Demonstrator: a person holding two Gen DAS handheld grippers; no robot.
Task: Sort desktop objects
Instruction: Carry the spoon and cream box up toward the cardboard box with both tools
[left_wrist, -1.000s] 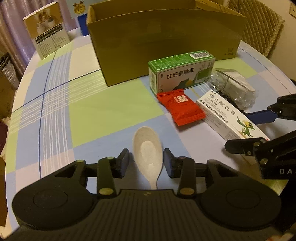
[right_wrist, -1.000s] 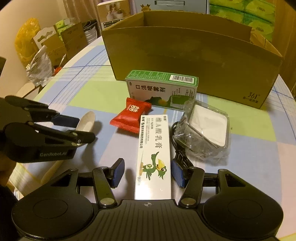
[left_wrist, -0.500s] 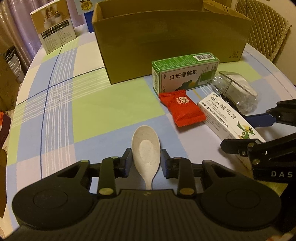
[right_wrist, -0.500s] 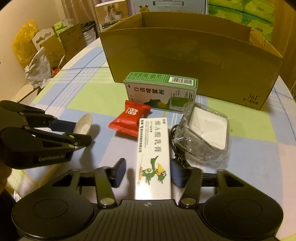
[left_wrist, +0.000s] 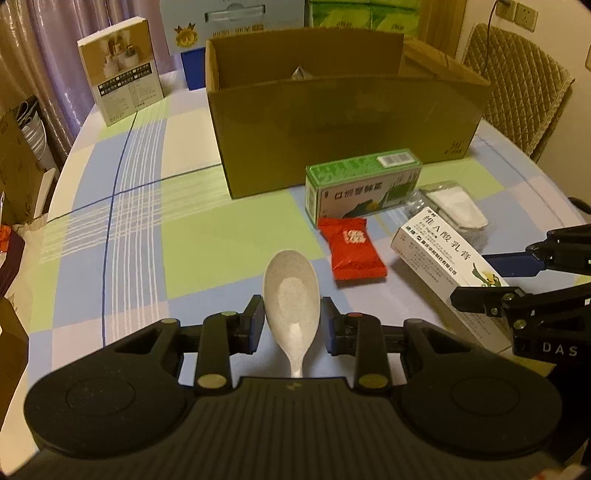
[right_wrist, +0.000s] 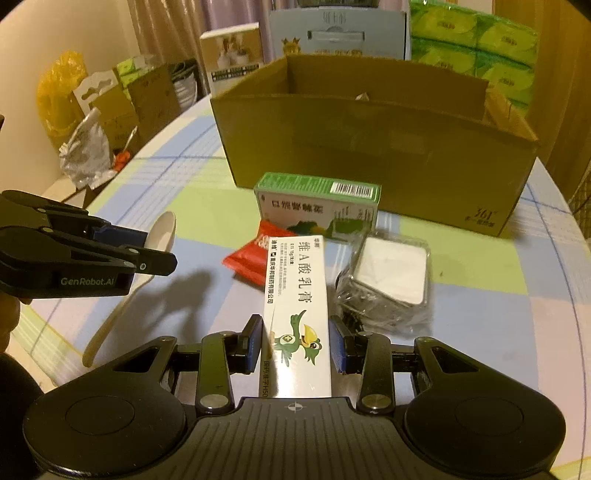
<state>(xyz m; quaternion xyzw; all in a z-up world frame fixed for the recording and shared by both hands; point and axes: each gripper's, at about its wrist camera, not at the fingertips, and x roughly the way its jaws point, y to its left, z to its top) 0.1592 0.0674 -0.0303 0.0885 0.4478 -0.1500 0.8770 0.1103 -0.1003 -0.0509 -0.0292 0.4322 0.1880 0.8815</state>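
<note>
1. The left hand-held gripper (left_wrist: 291, 319) is narrowed around the spoon (left_wrist: 291, 295), its pads at the sides of the bowl where it tapers to the handle. The spoon appears raised off the table (left_wrist: 129, 229).
2. The right hand-held gripper (right_wrist: 297, 343) is closed on the white box (right_wrist: 297, 291), a pad on each long side near its near end; the box's far end is tilted up.
3. Against half a second ago, both pairs of jaws have closed in on their loads. Spoon and white box now sit higher, and the carton (left_wrist: 332, 122) ahead shows its inside.
4. Ahead of the left gripper and to its right lie the red packet (left_wrist: 352, 245) and green box (left_wrist: 364, 184). A wrapped white item (right_wrist: 391, 273) lies just right of the right gripper's box.
</note>
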